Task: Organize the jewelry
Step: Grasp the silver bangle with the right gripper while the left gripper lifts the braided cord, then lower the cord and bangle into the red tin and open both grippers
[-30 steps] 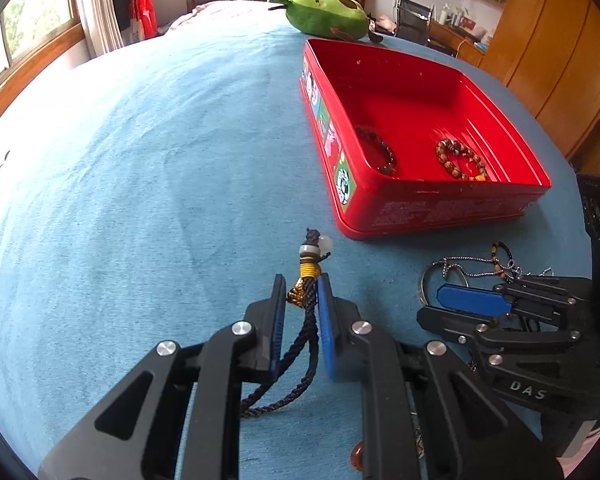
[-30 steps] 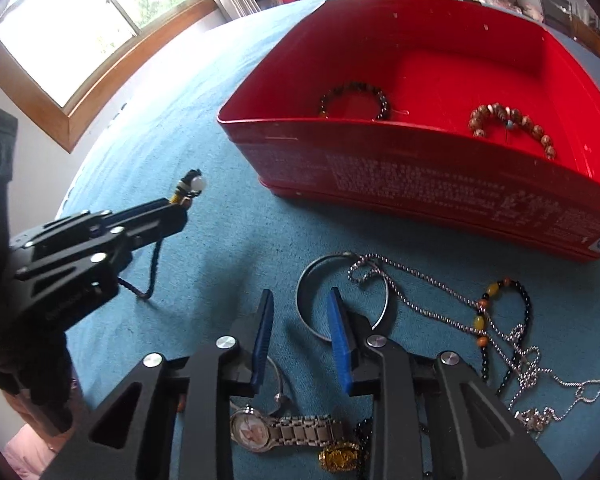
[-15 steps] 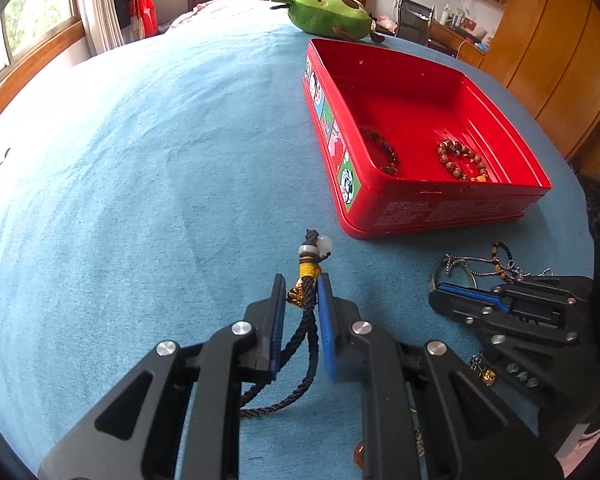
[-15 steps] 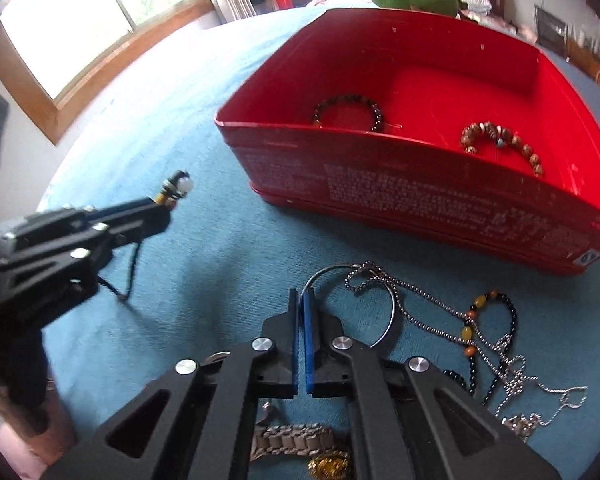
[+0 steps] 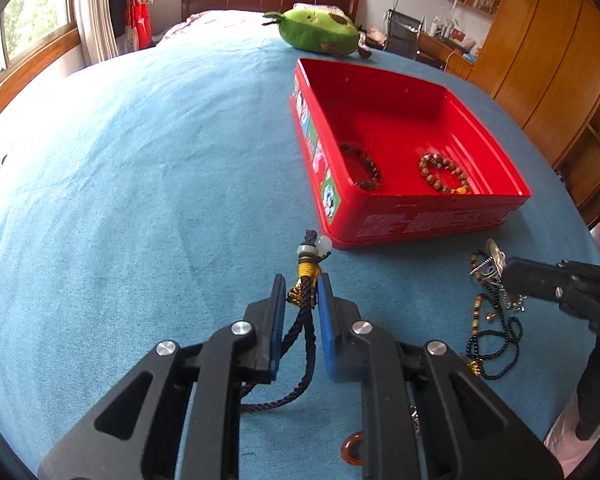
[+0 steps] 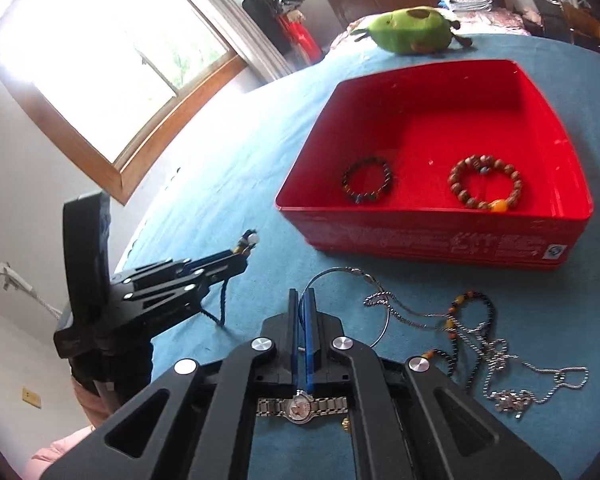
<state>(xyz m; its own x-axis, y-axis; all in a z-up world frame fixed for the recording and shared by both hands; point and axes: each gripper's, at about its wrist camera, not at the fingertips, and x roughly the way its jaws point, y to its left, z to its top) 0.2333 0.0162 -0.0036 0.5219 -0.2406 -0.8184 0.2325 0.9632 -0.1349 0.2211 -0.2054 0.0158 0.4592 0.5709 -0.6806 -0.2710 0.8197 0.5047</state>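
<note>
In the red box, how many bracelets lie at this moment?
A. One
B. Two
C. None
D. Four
B: inside the red box lie two bracelets apart from each other, a dark beaded bracelet and a brown wooden-bead bracelet; the other jewelry lies outside on the blue cloth.

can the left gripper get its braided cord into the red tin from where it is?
Probably yes. The left gripper is shut on the braided cord, and the blue cloth between it and the open red tin is bare. The tin's near wall needs a lift over.
</note>
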